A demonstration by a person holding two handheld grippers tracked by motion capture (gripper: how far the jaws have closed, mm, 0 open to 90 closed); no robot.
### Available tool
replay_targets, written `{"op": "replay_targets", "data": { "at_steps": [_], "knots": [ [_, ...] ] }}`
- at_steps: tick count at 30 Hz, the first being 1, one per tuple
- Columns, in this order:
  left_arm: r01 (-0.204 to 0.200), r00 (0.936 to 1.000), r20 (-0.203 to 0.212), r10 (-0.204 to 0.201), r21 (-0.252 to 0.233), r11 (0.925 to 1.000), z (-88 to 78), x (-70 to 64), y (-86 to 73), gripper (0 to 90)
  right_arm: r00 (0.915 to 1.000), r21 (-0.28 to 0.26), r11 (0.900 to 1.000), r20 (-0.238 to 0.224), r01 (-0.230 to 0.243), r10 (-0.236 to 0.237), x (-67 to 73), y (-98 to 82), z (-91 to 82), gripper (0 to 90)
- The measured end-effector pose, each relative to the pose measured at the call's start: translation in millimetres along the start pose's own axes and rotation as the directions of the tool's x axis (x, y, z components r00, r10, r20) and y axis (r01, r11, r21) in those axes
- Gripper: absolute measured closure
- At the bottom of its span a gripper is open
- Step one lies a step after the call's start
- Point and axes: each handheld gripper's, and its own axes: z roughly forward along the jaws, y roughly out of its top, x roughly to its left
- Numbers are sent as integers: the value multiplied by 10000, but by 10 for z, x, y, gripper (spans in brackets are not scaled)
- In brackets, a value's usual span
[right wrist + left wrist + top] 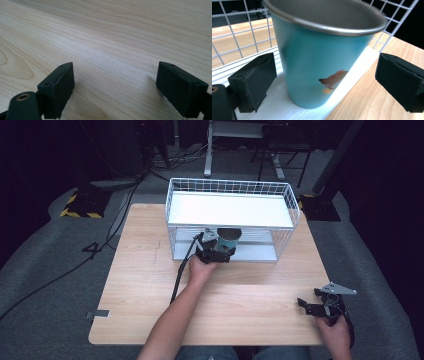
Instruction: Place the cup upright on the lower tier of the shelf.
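Teal cup [322, 60], wooden table [150, 285], dark room

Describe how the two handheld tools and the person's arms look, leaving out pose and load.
Both tools are black with two blocky, foam-padded jaws. The left tool trails a black cable toward the table's near edge. The right tool carries a grey three-cornered plate on top. The person's forearms are bare, with no sleeves or gloves in view.
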Motion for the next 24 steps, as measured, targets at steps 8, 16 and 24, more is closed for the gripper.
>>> {"op": "replay_targets", "data": {
  "at_steps": [8, 16, 24],
  "knots": [
    [-236, 9997, 60, 236, -44, 9997, -263, -49, 15, 40, 10000, 1, 10000, -1, 5, -5, 0, 0, 0, 154],
    [-77, 9995, 300, 79, -70, 9999, -548, -91, 4, 53, 10000, -2, 10000, -53, 52, -52, 0, 5, 6, 154],
    [-17, 9996, 291, 24, -236, 9997, -911, -85, -63, 66, 9999, 4, 9999, -114, 114, -114, 0, 14, 16, 153]
  ]
}}
